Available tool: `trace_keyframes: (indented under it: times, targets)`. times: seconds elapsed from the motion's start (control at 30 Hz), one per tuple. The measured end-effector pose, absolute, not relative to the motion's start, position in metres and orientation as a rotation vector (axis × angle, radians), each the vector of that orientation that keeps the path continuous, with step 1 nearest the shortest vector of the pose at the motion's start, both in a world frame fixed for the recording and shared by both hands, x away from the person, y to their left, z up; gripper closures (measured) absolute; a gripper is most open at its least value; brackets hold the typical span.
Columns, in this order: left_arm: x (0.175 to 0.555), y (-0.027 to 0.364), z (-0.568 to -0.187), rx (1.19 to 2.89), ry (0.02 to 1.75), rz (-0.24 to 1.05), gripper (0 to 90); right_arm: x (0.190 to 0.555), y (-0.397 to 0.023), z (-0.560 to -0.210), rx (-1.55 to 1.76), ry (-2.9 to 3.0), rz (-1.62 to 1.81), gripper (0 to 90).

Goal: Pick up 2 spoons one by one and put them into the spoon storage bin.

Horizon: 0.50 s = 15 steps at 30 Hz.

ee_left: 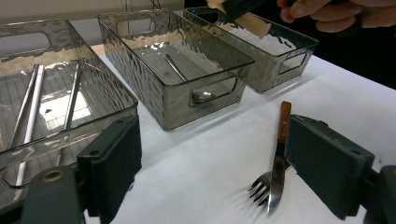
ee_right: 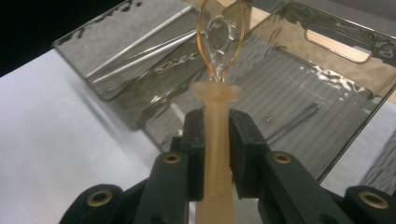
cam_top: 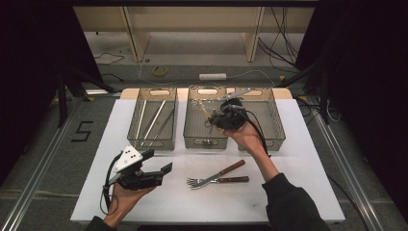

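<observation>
A sorting of cutlery into three clear bins is judged to be partly done. The middle bin (cam_top: 192,126) is taken as the landmark. To its left, in the left bin (cam_top: 144,139), several long metal sticks (cam_top: 153,120) are already laid; inside the middle bin itself one metal spoon (ee_left: 180,74) is seen. Over the middle bin a pale plastic spoon (ee_right: 217,126) is held by its handle, clamped between the pads of the right gripper (ee_right: 217,135), its amber bowl pointing at the bin floor; it is not yet dropped. In front of the middle bin, on the white table (cam_top: 298,168), two wooden-handled forks (cam_top: 219,179) are left to be sorted. The left gripper (cam_top: 156,166) is held over the table, well in front of the left bin, its jaws wide apart and empty.
</observation>
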<state>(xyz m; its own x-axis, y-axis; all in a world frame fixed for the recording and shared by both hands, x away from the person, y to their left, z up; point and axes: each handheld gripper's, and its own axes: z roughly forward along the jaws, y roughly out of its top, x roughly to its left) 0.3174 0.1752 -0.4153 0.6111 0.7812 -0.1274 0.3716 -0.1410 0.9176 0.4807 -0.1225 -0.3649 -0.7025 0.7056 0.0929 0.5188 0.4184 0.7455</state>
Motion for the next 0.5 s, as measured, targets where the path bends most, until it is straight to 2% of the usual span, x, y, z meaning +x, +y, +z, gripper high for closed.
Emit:
trace_keyframes:
  times: [0.5]
  targets:
    - [0.316,0.175,-0.415,1.738,0.938,0.471,18.5,0.517,-0.106,-0.384,1.185,2.406,1.075,78.0]
